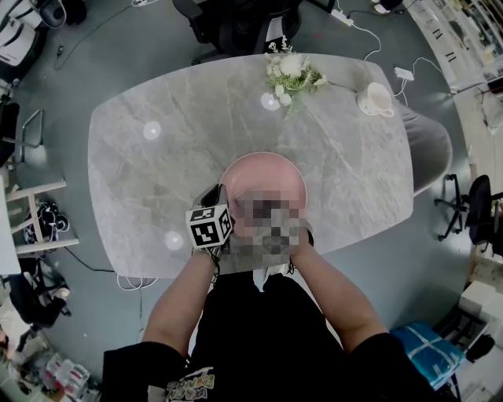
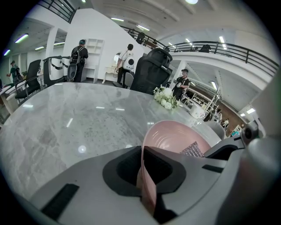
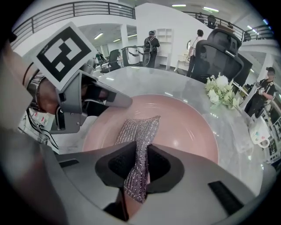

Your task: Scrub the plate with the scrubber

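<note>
Plate [image 1: 263, 174] on grey marble table [image 1: 157, 180]

A grey marble desk [image 1: 157, 173] stands on grey floor [image 1: 118, 47] (black office chair [image 1: 244, 27] at top centre); ceiling strip lights [image 2: 117, 19] glow.

A grey marble table [image 1: 157, 173] bears white flowers [image 1: 292, 74] and a white cup [image 1: 376, 100], a black chair [image 1: 244, 23] behind.
</note>
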The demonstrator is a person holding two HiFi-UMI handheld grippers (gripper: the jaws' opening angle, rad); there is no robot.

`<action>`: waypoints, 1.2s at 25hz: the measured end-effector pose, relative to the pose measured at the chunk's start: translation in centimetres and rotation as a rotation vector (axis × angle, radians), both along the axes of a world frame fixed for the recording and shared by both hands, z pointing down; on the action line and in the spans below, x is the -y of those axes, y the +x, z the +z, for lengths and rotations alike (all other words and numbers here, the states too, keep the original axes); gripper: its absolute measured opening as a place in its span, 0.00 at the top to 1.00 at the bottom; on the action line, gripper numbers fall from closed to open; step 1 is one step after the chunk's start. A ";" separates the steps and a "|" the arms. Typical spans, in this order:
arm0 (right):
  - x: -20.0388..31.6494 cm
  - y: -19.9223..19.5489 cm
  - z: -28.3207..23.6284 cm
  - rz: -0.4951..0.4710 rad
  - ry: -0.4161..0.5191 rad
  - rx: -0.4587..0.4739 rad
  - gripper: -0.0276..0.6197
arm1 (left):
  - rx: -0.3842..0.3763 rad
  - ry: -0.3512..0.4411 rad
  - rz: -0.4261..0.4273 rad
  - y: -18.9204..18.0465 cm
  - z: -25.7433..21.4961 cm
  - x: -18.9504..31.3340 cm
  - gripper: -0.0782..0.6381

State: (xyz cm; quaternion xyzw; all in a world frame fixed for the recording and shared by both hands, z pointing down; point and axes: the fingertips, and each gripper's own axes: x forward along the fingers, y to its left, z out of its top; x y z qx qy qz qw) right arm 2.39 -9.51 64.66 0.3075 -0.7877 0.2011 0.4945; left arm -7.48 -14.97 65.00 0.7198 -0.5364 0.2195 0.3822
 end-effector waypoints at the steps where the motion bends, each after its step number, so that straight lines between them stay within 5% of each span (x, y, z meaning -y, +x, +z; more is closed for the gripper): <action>1: 0.0 0.4 0.0 0.001 0.004 -0.008 0.84 | 0.000 0.000 -0.001 0.0 0.0 0.0 0.85; 30: 4.7 10.0 -1.2 0.058 0.134 -0.205 0.84 | 0.003 0.003 0.010 0.0 0.0 0.1 0.85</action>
